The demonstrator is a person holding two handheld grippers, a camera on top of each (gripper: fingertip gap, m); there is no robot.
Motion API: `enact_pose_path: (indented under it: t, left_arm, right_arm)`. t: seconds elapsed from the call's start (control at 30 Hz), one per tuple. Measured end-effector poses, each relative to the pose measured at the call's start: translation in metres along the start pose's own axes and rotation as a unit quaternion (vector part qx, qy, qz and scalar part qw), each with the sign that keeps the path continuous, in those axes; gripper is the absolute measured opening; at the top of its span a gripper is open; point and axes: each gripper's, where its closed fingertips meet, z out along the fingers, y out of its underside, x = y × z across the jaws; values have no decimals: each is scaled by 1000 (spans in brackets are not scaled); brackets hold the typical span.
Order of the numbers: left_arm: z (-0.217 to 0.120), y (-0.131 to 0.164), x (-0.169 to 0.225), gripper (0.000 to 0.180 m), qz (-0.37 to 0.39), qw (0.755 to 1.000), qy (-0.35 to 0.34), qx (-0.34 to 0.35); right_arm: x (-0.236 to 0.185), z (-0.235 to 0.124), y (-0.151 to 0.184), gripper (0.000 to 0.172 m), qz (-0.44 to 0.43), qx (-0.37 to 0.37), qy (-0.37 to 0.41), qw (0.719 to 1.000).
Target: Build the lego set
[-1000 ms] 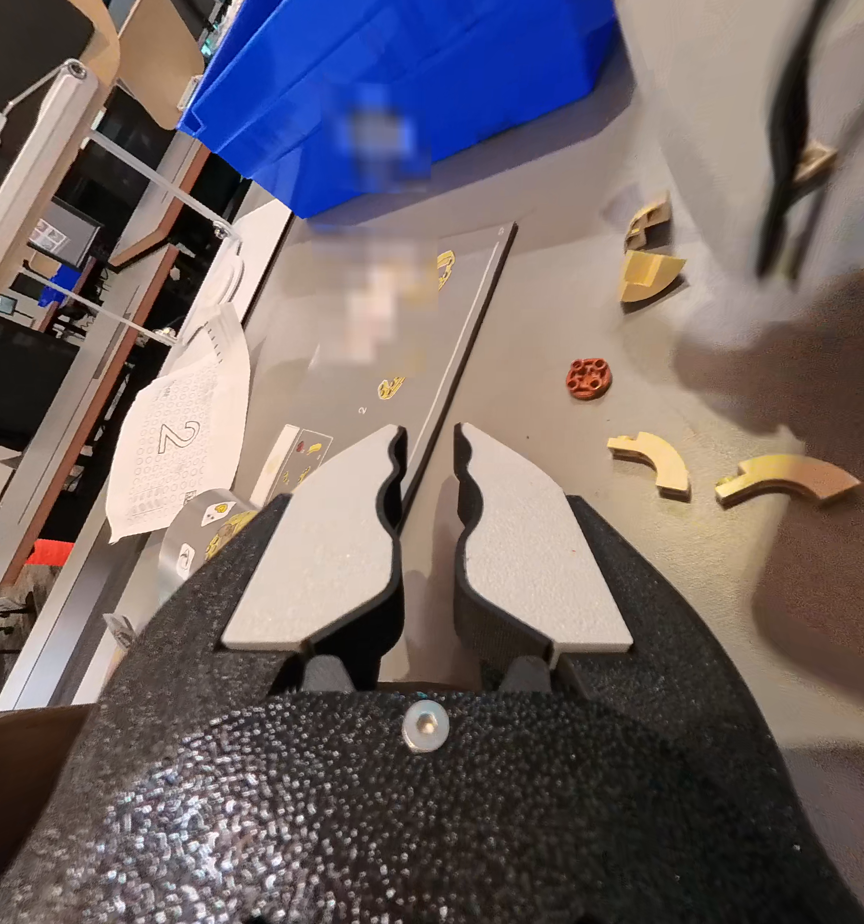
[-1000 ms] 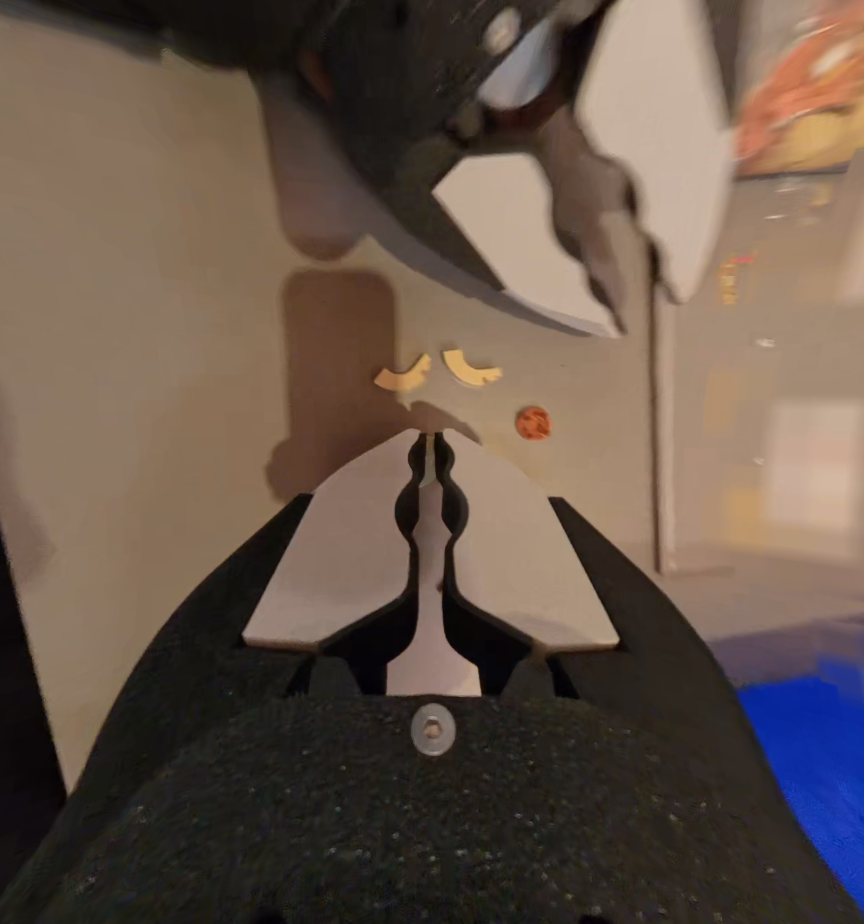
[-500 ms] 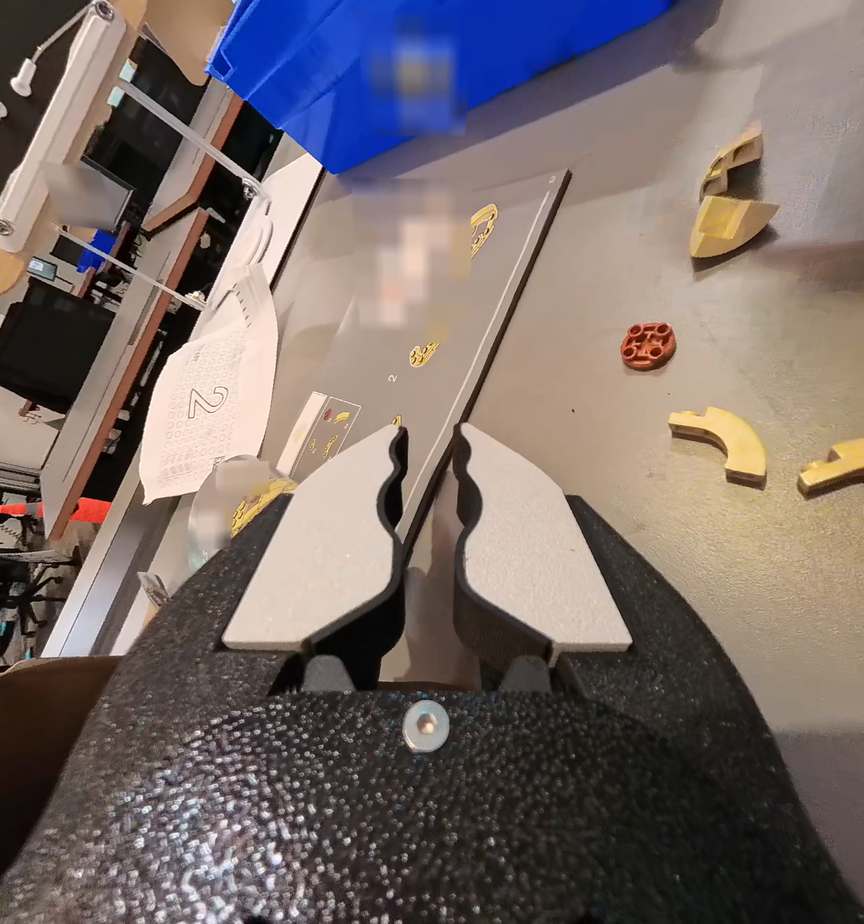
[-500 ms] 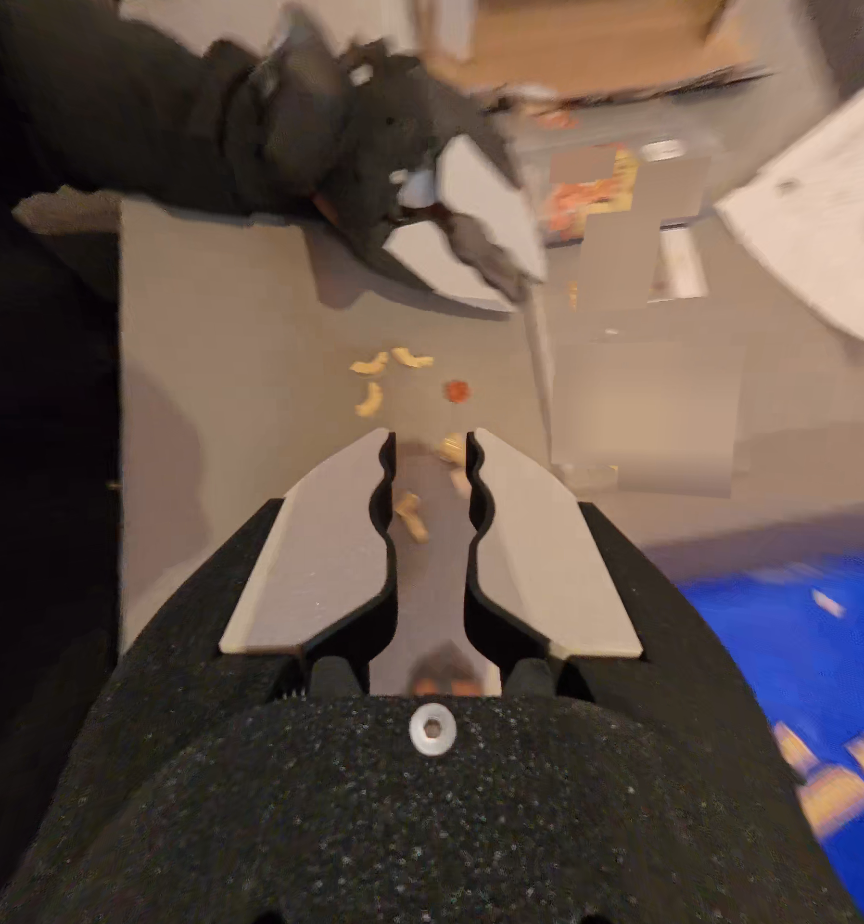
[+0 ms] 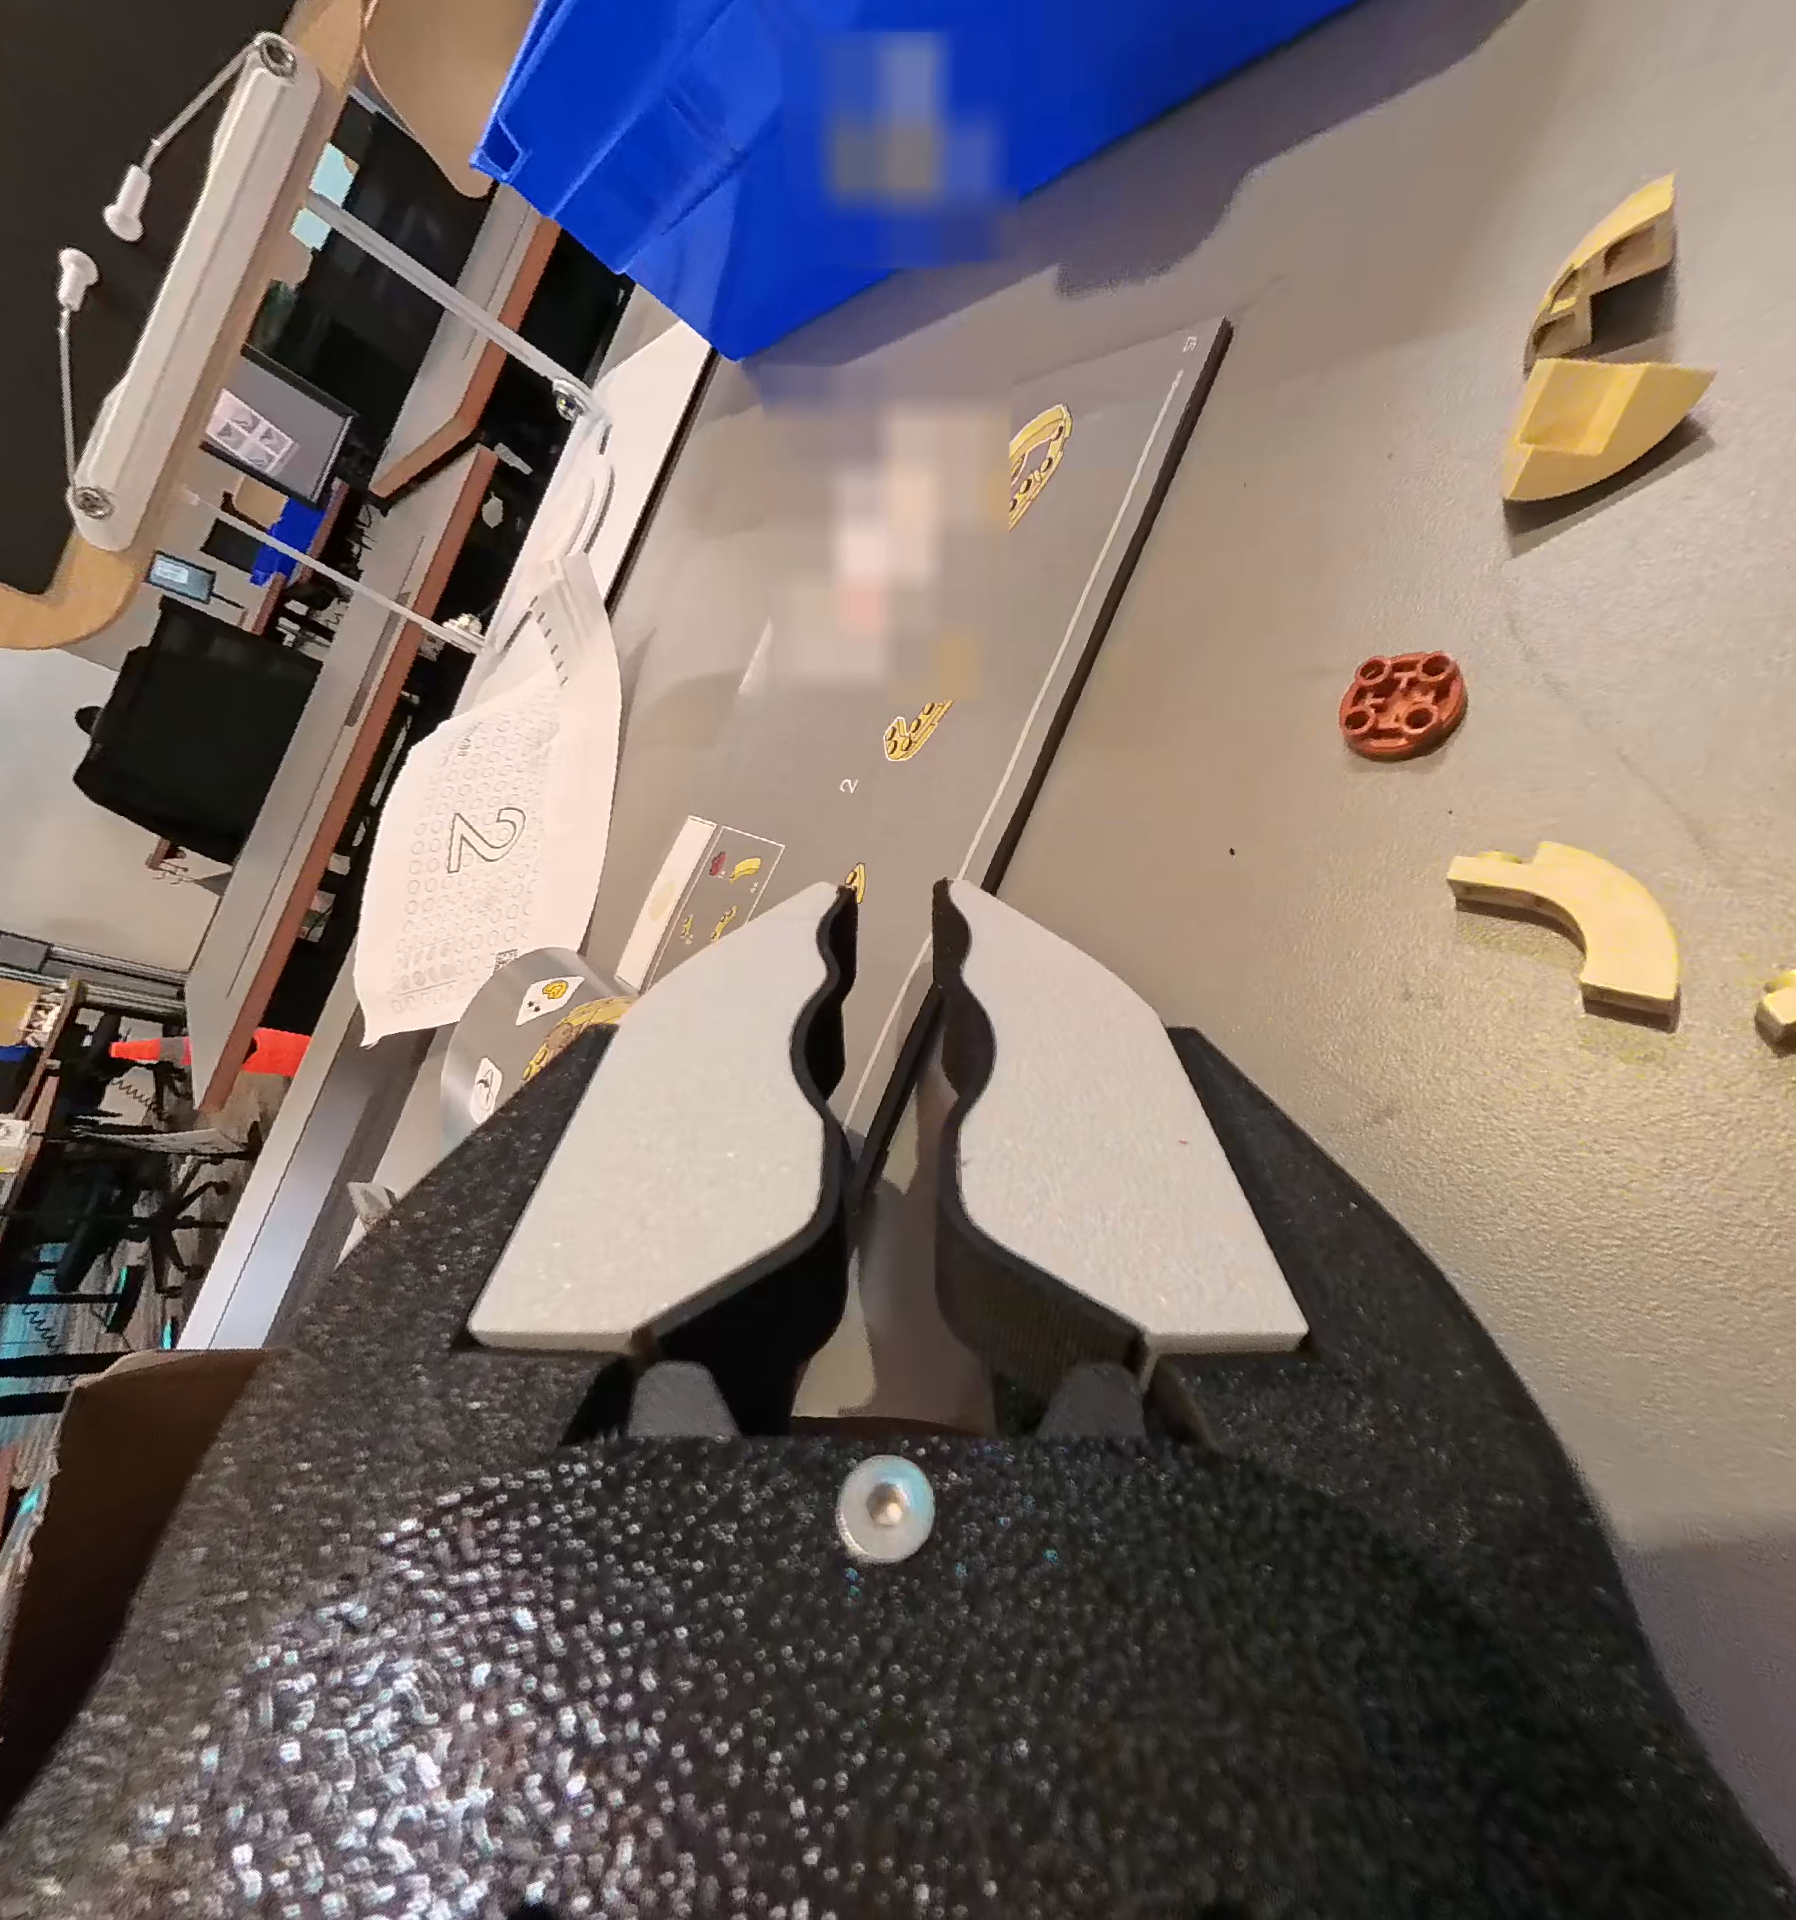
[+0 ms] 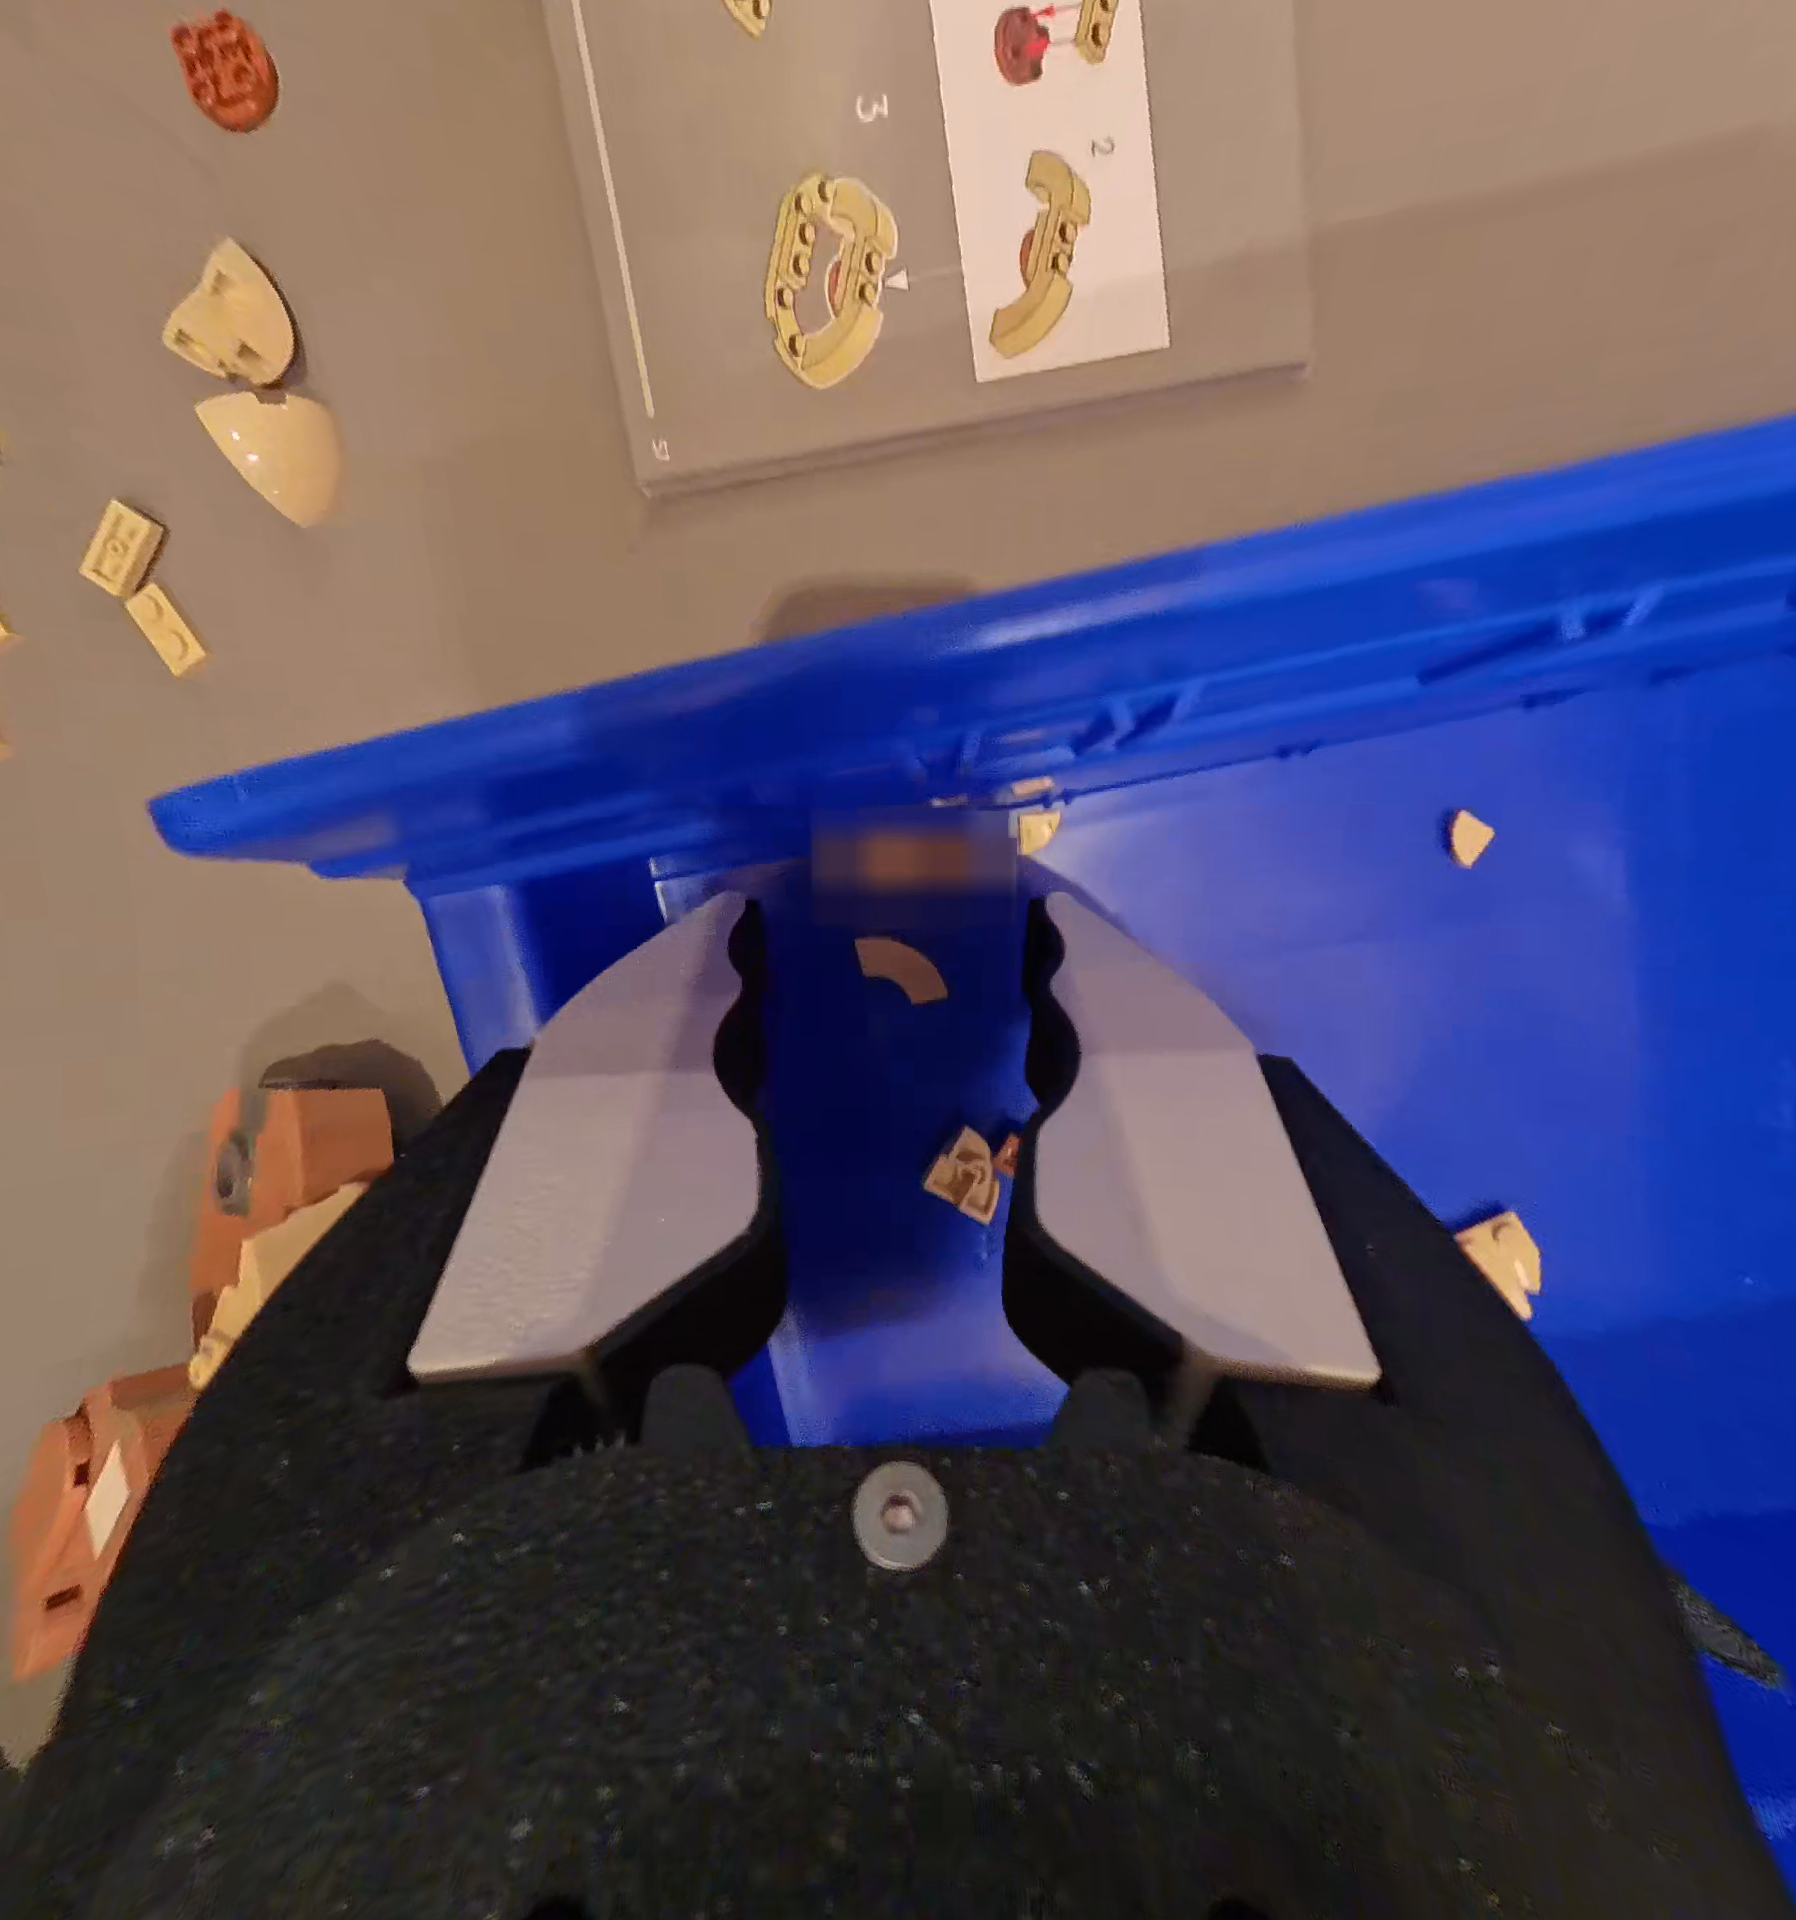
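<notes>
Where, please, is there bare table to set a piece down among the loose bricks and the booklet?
Free: the grey table strip between the booklet edge and the red round plate; also the patch right of the booklet, above the blue bin rim. Crowded: the tan curved bricks right of the plate, and the small tan pieces left of the booklet.
</notes>
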Motion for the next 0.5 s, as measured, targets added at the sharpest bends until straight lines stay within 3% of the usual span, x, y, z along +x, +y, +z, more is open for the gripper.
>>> enact_pose_path:
  t: [0.1,0.2,0.33,0.4,0.5]
  left_arm:
    - [0,0,0,13,0,1000,2,0]
    - [-1,-1,1,13,1,1000,4,3]
    - [-4,-1,3,14,-1,1000,11,9]
    - [-6,-1,3,15,-6,1000,14,10]
    - [-9,-1,2,15,-16,1000,18,15]
  right_arm:
    - [-1,8,-3,48,-4,-2,-15,1000]
    - [-3,18,1,29,-7,-23,-22,999]
    - [-4,10,-1,27,6,-2,-21,1000]
    - [-10,-10,-8,27,18,59,-34,998]
    - [-28,-64,-29,27,47,225,-86,969]
